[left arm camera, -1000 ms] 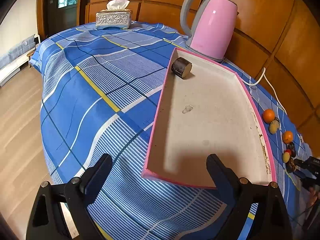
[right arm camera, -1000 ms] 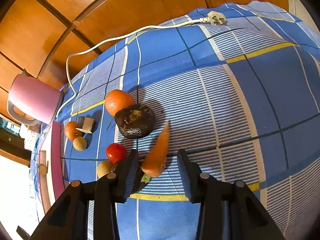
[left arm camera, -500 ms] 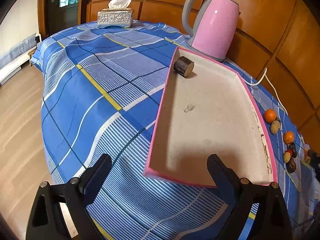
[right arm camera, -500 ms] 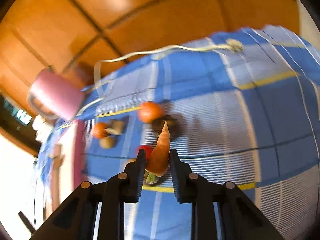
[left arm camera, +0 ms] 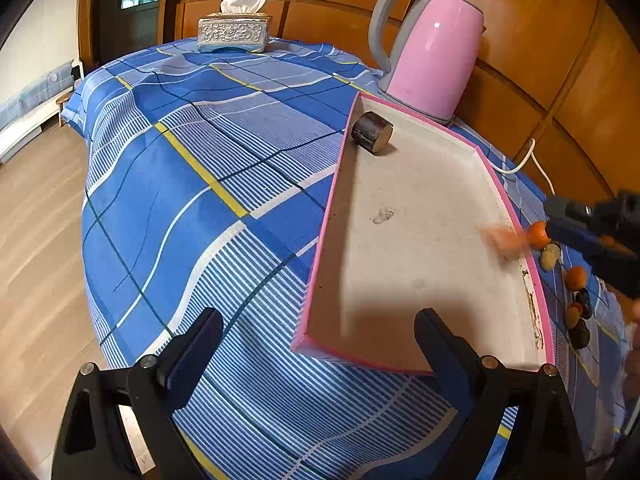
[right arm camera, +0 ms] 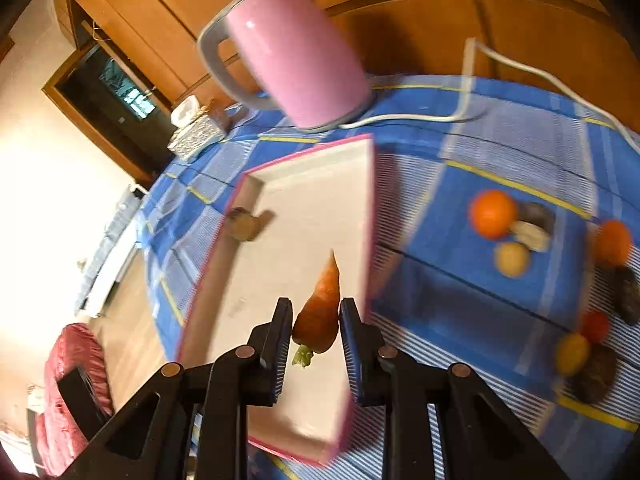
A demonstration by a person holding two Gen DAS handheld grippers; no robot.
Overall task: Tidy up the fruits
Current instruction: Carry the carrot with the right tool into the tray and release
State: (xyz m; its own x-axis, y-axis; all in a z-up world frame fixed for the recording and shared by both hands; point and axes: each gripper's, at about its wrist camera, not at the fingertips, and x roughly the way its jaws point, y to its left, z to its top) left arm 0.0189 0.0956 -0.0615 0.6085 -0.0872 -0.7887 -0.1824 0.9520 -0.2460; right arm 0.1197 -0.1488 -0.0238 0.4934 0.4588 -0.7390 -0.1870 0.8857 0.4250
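Right wrist view showed the right gripper clamped on one orange carrot, tip toward 12 o'clock, above the single pink-rimmed white tray. At 3 o'clock on the blue checked cloth lay two oranges, several smaller fruits, blurred. Only the left wrist view showed the left gripper, spread wide and empty, and one wooden cylinder sharply.

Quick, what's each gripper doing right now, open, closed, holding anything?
Left gripper: open, holding nothing, poised at the near end of the pink tray.
Right gripper: closed on the carrot, over the tray.
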